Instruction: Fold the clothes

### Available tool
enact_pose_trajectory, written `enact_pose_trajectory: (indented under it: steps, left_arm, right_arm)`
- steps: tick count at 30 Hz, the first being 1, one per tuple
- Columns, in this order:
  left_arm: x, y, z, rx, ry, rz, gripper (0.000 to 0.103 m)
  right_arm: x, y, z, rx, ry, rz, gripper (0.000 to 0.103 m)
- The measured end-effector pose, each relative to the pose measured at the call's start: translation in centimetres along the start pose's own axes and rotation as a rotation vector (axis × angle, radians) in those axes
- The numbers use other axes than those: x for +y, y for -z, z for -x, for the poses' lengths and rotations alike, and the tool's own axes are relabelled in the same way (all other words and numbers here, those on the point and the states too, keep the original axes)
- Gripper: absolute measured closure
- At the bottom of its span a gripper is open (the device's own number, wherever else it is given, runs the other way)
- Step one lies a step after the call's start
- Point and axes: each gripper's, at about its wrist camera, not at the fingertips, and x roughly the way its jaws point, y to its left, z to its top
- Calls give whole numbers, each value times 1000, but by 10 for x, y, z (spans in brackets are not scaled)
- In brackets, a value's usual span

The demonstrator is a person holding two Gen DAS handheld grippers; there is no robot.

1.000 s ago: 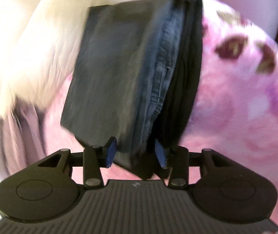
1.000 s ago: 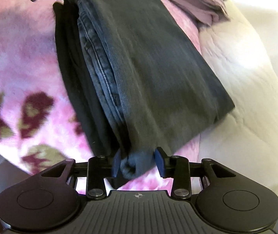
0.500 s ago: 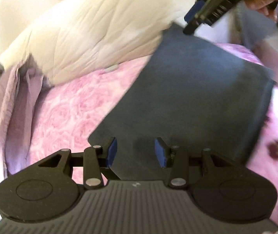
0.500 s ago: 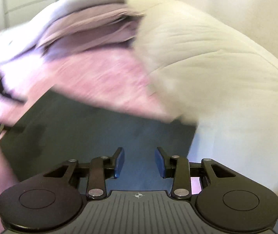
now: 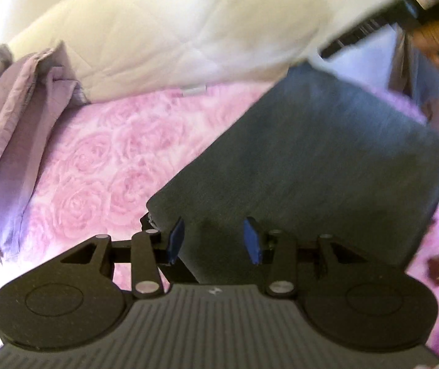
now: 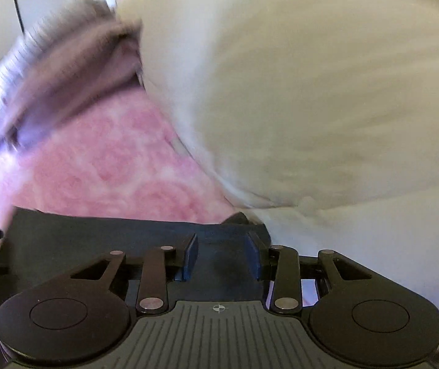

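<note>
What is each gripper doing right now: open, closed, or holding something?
Left gripper: closed on an edge of the folded dark garment.
Right gripper: closed on another edge of the same garment.

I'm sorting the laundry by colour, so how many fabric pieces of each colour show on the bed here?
Dark grey, folded garment: 1
Mauve, folded cloth: 1
Cream, quilted duvet: 1
Pink, rose-patterned blanket: 1
Total: 4
</note>
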Motion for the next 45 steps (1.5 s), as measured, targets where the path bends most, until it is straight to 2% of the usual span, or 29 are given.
enact_pose_trajectory:
  steps: [2, 3, 4, 6, 7, 10, 12, 13, 15, 17, 20, 21, 24, 26, 28, 32, 38, 40, 45]
  left_arm:
    - [-3, 9, -1, 36, 14, 30, 65]
    - [-6, 14, -9, 72, 24, 28, 65]
    - [-11, 20, -17, 88, 27, 8, 65]
    - [-17, 27, -29, 107, 31, -24, 63]
    - [-15, 23, -29, 118, 28, -13, 61]
    - [-22, 15, -8, 129, -33, 33, 59]
    - [-35, 19, 14, 108, -52, 45, 46]
    - [-46, 23, 23, 109, -52, 42, 43]
    - [-64, 31, 25, 107, -76, 29, 44]
    - [-74, 36, 19, 112, -83, 26, 44]
    - [-70, 35, 16, 96, -76, 52, 44]
    - [-68, 33, 24, 93, -78, 68, 45]
    - [-66, 41, 67, 48, -67, 117, 44]
    - [-66, 57, 107, 4, -57, 176, 37]
    - [-69, 75, 146, -28, -41, 229, 23]
    - [-78, 109, 209, -41, 22, 293, 19]
    - [-100, 138, 282, -39, 28, 330, 11]
    - [-105, 145, 300, -55, 14, 350, 7]
    - [-122, 149, 333, -85, 22, 370, 6]
  right_arm:
    - [12, 20, 21, -24, 7, -13, 60]
    - [18, 31, 21, -4, 3, -12, 50]
    - [22, 44, 16, 39, -10, -8, 43]
    - [30, 68, -4, 145, -31, 13, 40]
    - [33, 78, -10, 171, -29, 32, 37]
    - [38, 84, 6, 179, 16, -4, 33]
    - [44, 89, 28, 161, 40, -43, 33]
    - [49, 96, 42, 134, 34, -55, 31]
    - [61, 115, 60, 120, 16, -69, 22]
    - [72, 136, 60, 161, 10, -60, 21]
    - [83, 149, 63, 150, 58, -24, 20]
    - [85, 148, 74, 151, 84, -46, 20]
    - [104, 153, 123, 82, 152, -129, 19]
    - [121, 167, 157, 66, 168, -196, 18]
    - [143, 183, 187, 60, 184, -261, 17]
    - [177, 218, 244, 34, 205, -346, 17]
    - [225, 235, 317, -29, 200, -348, 17]
    - [239, 234, 332, -37, 207, -316, 17]
    - [262, 238, 354, -24, 214, -258, 16]
